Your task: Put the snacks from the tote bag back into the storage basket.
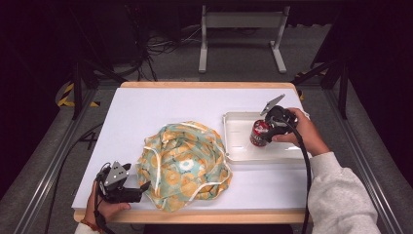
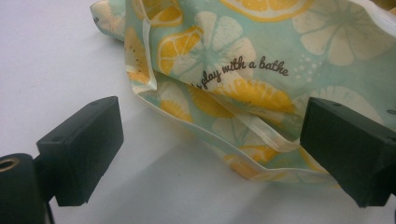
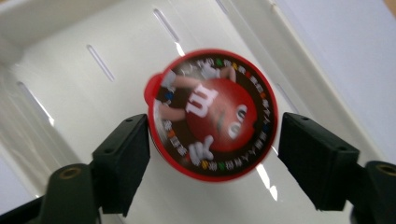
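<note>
A white desk [image 1: 146, 109] carries two things: a lemon-print cloth bag [image 1: 184, 165] crumpled toward the near edge, left of centre, and a white tray [image 1: 234, 126] toward the right edge.

A red-lidded candy tub [image 1: 260, 132] stands upright in the right half of the tray. In the right gripper view its round lid [image 3: 212, 114] faces the camera, so its long axis runs straight up, in line with the jaws' approach.

The right gripper [image 1: 269, 132] comes down on the tub from the right. Its two black jaws bracket the lid. The left-hand jaw sits at the lid's rim, apparently touching. The right-hand jaw stands just off the rim with a thin gap, so the grip reads as released, or at most loose, not clamped. The lid is blurred, so contact on that side cannot be told for certain.

The left gripper [image 1: 144, 186] rests near the desk's near-left corner, level with the surface, its jaws spread wide. The bag's folded hem [image 2: 261, 140] lies between and ahead of them, and neither pad presses it.

The tub lies directly below and between the right jaws, well apart from the left hand. Any lift therefore falls to the right hand and probably needs the jaws to close across the lid's width first.
</note>
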